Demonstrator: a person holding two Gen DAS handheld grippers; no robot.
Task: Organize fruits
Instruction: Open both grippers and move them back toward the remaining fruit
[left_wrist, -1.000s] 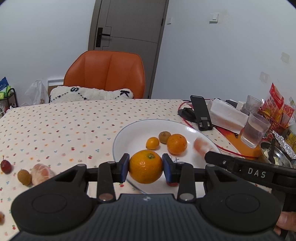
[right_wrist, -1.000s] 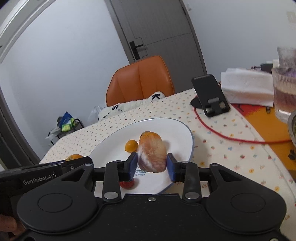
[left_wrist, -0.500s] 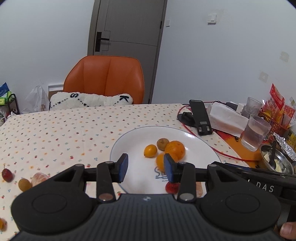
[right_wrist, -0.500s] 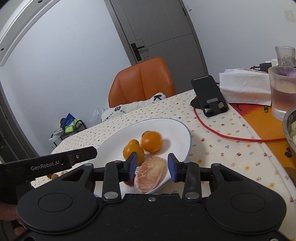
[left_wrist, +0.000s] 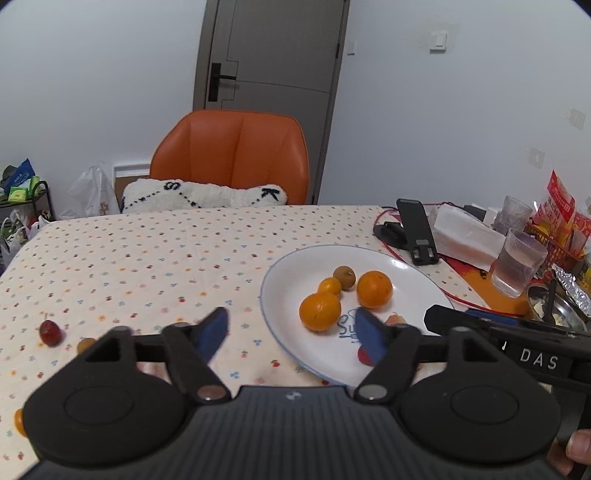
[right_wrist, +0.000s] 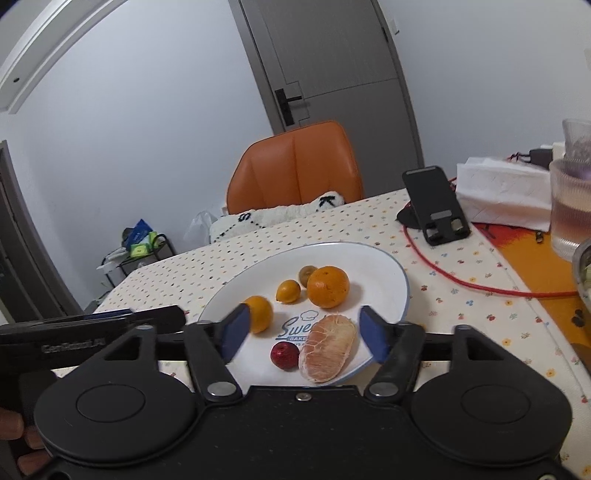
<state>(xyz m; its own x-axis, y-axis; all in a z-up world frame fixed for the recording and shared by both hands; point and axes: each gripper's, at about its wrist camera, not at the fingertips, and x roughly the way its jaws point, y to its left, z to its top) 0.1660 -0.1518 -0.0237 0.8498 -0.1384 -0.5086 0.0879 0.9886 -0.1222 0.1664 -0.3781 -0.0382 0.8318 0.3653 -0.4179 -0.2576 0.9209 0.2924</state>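
Right wrist view: the right gripper (right_wrist: 301, 334) stands wide and empty above the peeled citrus (right_wrist: 327, 347), which lies at 6 o'clock on the plate (right_wrist: 397, 280) beside a red fruit (right_wrist: 284, 355). It looks soft and tearable; grip lightly across its middle. Only the left wrist view shows the loose fruit (left_wrist: 50, 332) on the tablecloth at 9 o'clock, the left gripper (left_wrist: 291, 330) likewise wide, empty.

Place: I am looking into a home dining room.
Table: cream dotted cloth tablecloth (left_wrist: 147, 258).
Seat: orange padded leather chair (left_wrist: 232, 155), white fluffy cushion (left_wrist: 203, 194).
Background: grey panelled door (right_wrist: 332, 66), ribbed drinking glass (left_wrist: 517, 264).
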